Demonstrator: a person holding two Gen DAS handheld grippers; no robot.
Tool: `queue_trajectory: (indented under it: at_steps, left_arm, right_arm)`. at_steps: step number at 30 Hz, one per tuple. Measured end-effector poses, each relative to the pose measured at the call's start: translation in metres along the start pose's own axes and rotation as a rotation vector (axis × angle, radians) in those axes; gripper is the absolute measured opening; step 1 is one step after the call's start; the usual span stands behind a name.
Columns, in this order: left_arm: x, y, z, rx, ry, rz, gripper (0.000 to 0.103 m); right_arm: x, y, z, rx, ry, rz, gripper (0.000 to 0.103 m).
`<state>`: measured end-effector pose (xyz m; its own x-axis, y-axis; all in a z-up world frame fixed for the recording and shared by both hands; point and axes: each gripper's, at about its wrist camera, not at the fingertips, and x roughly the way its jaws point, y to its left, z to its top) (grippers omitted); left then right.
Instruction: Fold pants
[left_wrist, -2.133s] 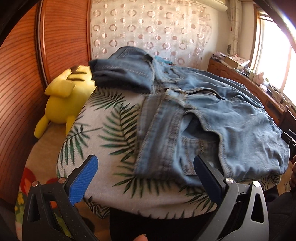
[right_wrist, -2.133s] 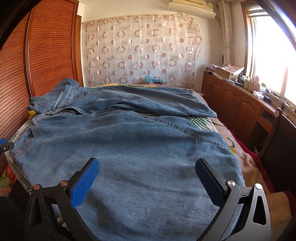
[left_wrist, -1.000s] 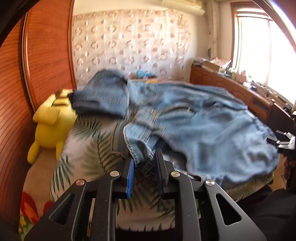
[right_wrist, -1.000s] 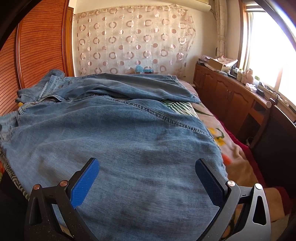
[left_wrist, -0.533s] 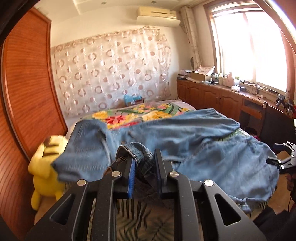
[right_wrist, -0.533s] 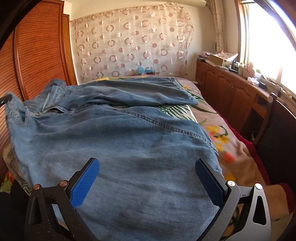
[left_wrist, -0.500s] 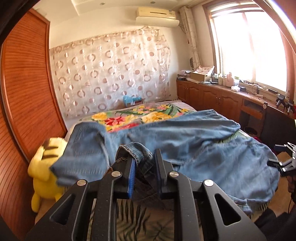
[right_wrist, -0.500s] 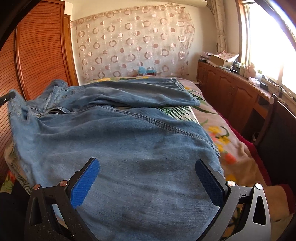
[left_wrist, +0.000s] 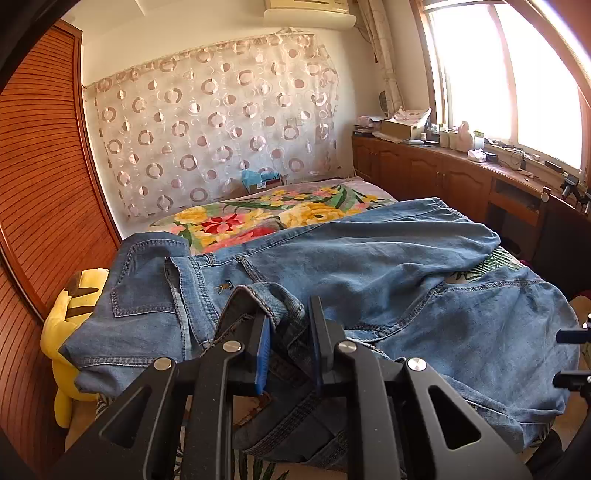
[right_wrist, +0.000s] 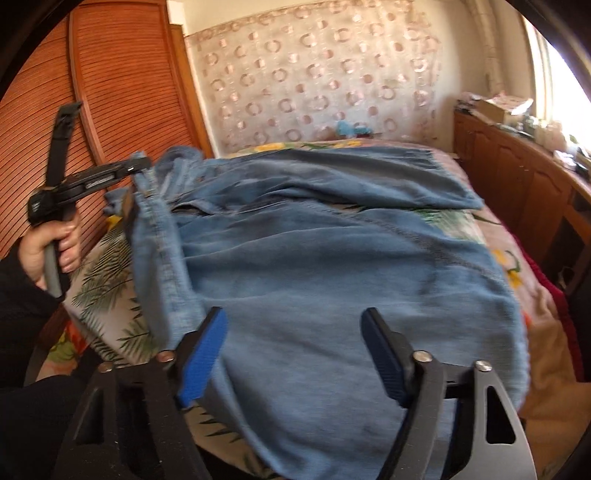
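Note:
Light blue denim pants lie spread over the bed, waistband at the left, legs running right. My left gripper is shut on the waistband edge and holds it lifted off the bed. In the right wrist view the left gripper shows at the far left with the raised waistband hanging from it. My right gripper is open just above the near part of the pants, jaws partly narrowed, nothing between them.
A floral bedspread covers the bed. A yellow plush toy sits at the bed's left beside the wooden wardrobe. Wooden cabinets with clutter run along the right under the window. A patterned curtain hangs behind.
My left gripper shut on the waistband and lifted it up off the bed. My right gripper's jaws have narrowed and it has swung left over the pants.

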<state>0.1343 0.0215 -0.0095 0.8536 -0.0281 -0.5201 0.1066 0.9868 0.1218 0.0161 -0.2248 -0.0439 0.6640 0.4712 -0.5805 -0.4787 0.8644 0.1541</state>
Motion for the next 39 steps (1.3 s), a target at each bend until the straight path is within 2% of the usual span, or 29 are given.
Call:
queue_trajectory:
  at_steps: [8,12,15,17,22,23,25,30,34,39]
  left_arm:
    - [-0.009,0.008,0.012,-0.025,-0.035,0.005,0.019]
    - [-0.014,0.014,0.017,-0.048,-0.056,0.004,0.019]
    - [-0.016,0.021,0.020,-0.071,-0.067,-0.003,0.019]
    - [-0.016,0.024,0.020,-0.079,-0.069,-0.008,0.019]
    - [-0.014,0.027,0.023,-0.096,-0.077,-0.027,0.019]
    - [-0.015,0.028,0.024,-0.100,-0.082,-0.032,0.019]
    - [-0.018,0.029,0.027,-0.103,-0.104,-0.035,0.019]
    - [-0.019,0.042,0.040,-0.144,-0.133,-0.053,0.019]
    - [-0.014,0.053,0.049,-0.164,-0.149,-0.041,0.019]
    - [-0.003,0.064,0.056,-0.178,-0.157,-0.030,0.019]
  right_arm:
    - [0.004,0.014,0.002,-0.031,0.055,0.129,0.052]
    - [-0.003,0.009,0.000,-0.052,0.070,0.132,0.048]
    - [-0.005,0.001,-0.005,-0.067,0.090,0.106,0.047]
    - [0.000,-0.006,-0.004,-0.068,0.109,0.093,0.043]
    - [-0.008,-0.029,-0.004,-0.068,0.126,0.072,0.011]
    - [-0.012,-0.034,-0.002,-0.076,0.117,0.064,0.009]
    - [-0.014,-0.036,0.011,-0.104,0.108,0.054,0.004]
    - [-0.028,-0.045,0.064,-0.169,0.039,-0.007,0.003]
    - [-0.033,-0.049,0.104,-0.209,-0.032,-0.049,0.003]
    - [-0.023,-0.046,0.136,-0.259,-0.074,-0.082,0.003]
